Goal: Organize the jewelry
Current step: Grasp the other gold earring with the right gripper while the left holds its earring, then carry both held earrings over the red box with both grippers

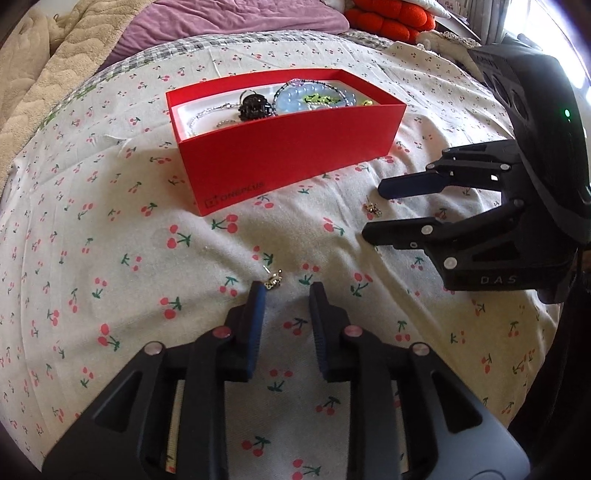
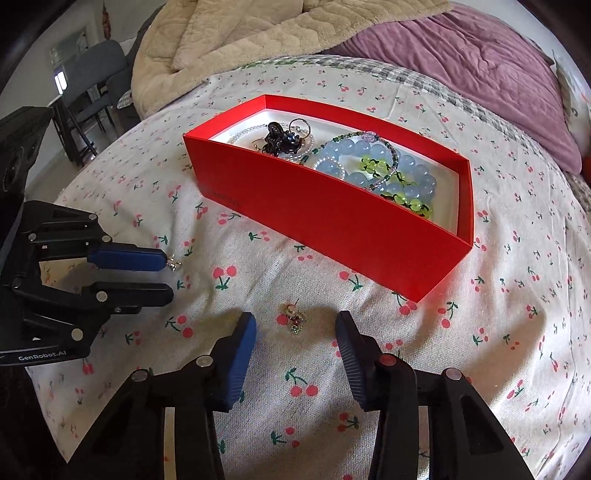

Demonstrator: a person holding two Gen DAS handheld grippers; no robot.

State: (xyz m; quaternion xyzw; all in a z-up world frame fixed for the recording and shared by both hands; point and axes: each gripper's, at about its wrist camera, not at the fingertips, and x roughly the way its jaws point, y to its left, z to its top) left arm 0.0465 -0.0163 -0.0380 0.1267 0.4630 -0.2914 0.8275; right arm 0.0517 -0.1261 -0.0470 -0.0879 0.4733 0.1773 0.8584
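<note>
Left gripper parted, earring at fingertip; right gripper wide, straddling second earring.

A home bedroom is shown. The working surface is formed by a bed covered with a cherry-print sheet. A beige quilted blanket and a purple duvet are heaped at the far side of the bed. An orange-red plush cushion is seen beyond the bedding. Dark chairs are visible on a room floor past the bed edge.
</note>
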